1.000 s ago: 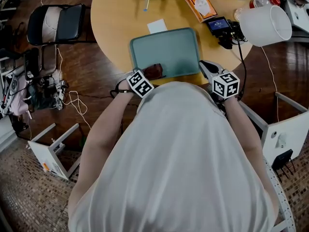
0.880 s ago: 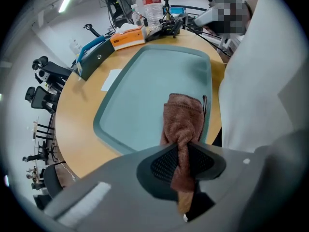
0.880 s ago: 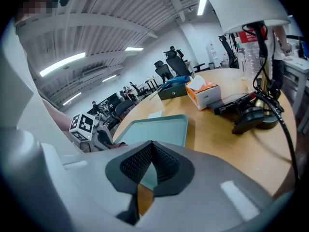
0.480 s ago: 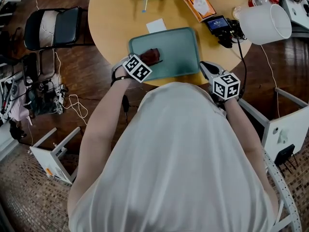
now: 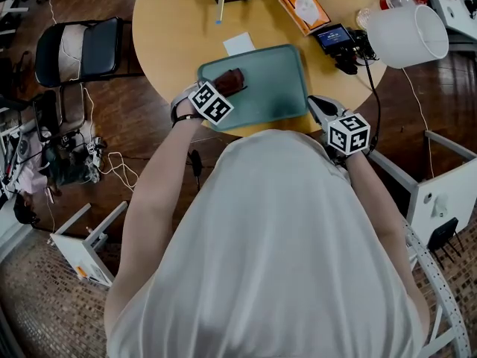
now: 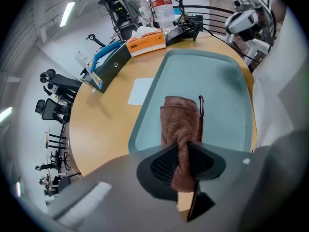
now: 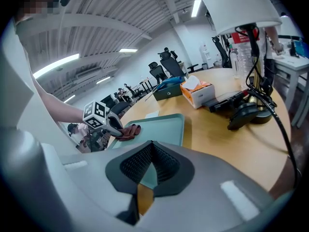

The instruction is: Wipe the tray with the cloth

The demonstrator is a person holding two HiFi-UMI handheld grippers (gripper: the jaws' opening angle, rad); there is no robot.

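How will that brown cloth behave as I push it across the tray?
Likely floppy: the cloth bunches and folds where the left gripper pinches it. Its nappy pile probably drags on the smooth tray, so it may roll up rather than slide flat. Small and thin, it looks light.

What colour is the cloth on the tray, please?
The cloth is reddish-brown, clearest in the left gripper view.

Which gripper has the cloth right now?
The left gripper: it is shut on the brown cloth, which lies on the tray. The right gripper, at the tray's edge, holds no cloth.
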